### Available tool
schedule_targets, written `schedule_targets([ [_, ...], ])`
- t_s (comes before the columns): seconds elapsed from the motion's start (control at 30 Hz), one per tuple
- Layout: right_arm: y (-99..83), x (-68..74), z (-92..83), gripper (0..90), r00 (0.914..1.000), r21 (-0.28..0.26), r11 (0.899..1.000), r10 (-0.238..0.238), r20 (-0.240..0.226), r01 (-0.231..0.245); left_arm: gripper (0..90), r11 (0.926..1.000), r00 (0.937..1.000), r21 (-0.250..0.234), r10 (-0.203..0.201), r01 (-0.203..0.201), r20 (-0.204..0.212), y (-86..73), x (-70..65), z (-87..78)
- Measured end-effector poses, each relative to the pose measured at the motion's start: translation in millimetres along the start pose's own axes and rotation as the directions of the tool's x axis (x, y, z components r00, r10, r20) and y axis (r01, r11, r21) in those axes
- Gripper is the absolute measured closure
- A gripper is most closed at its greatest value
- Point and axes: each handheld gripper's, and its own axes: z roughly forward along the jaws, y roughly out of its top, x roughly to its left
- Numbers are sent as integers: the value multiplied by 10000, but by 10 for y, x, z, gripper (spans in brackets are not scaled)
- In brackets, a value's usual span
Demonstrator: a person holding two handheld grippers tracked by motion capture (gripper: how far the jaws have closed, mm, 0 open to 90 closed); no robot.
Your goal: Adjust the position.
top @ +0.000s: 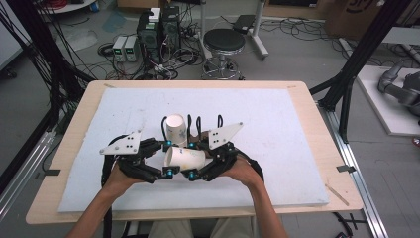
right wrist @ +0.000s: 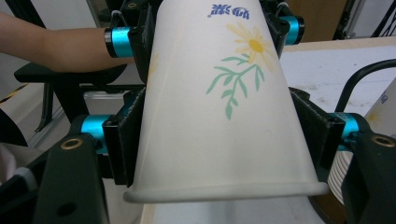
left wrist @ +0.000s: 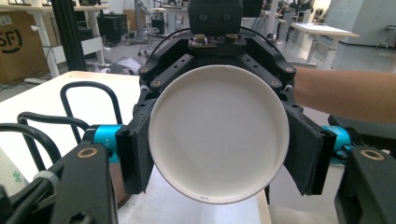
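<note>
Holding one daisy-printed paper cup [top: 184, 157] sideways above the foam-covered table [top: 277, 124], left gripper [top: 168, 157] and right gripper [top: 190, 159] both clamping it from opposite ends; probably separating nested cups, pulling apart remaining. Standing just behind, crowding the lift: another paper cup [top: 176, 128].

place: lab | signs: power supplies [top: 125, 48], floor cables [top: 163, 69], stool [top: 224, 42]
</note>
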Motion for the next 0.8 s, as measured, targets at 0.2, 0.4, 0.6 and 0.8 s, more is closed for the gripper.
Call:
schedule_targets([
  [0.2,0,2,-13,301,10000,-19,10000,8,10,-8,344,10000,10000,-4,-34,34,43,-5,0,4],
  [0.4,-5,6,-20,307,10000,-54,10000,-9,-54,9,344,10000,10000,8,-11,11,66,-5,-2,5],
  [0.6,-7,12,-30,314,10000,-116,9999,63,-54,-64,279,9999,9997,-52,91,-92,-220,-2,-10,-2],
  [0.8,-7,12,-45,314,10000,-155,9999,37,11,-37,102,9999,9990,29,-101,103,-428,-16,17,-10],
])
